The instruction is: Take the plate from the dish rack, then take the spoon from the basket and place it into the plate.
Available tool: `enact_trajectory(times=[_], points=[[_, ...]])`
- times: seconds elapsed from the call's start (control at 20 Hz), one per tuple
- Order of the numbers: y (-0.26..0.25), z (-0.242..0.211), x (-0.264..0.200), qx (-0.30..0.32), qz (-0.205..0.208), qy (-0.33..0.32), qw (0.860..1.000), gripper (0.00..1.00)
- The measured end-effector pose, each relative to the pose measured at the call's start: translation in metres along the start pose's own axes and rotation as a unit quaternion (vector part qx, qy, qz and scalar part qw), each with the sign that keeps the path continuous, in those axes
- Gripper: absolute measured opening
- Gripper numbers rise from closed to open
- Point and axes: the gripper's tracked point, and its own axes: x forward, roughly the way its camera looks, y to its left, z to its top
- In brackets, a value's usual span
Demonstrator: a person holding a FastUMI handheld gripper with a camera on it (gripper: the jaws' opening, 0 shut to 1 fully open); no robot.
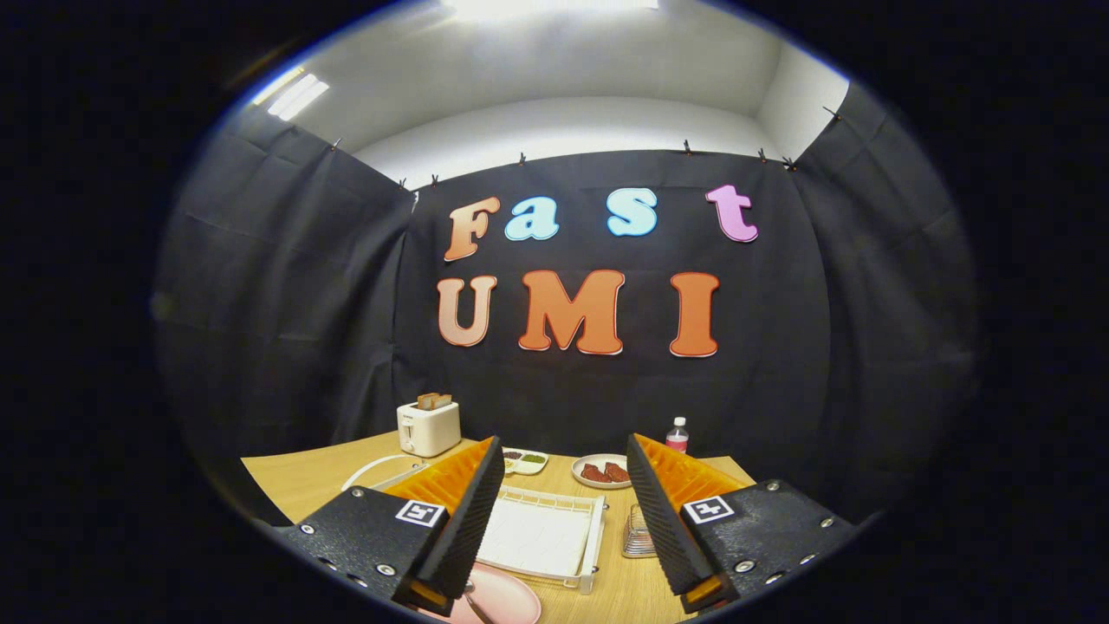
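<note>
My gripper (pixel 563 451) is open above the wooden table (pixel 295 485), with nothing between its fingers. A pink plate (pixel 507 598) lies flat on the table just below the left finger (pixel 468 511), partly hidden by it. On the plate's left part lies a slim pale utensil (pixel 475 608), apparently the spoon, mostly hidden. A white dish rack (pixel 541 533) sits beyond the plate, between the fingers. A small wire basket (pixel 637 537) stands right of the rack, half covered by the right finger (pixel 663 511).
A white toaster (pixel 428 426) with bread in it stands at the back left. A small dish of sauces (pixel 525 460), a plate of red food (pixel 602 471) and a small bottle (pixel 677 435) line the table's far edge. Black cloth walls close the booth.
</note>
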Motion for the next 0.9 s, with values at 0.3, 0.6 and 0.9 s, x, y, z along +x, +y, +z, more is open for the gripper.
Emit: enact_trajectory(times=[0.3,0.6,0.9], points=[[-0.002,0.019,-0.004,0.019,-0.007,-0.018,1.0,0.91],[-0.003,0.029,-0.01,0.012,-0.015,-0.028,0.999,0.92],[-0.002,0.03,-0.011,0.007,-0.023,-0.031,0.999,0.92]])
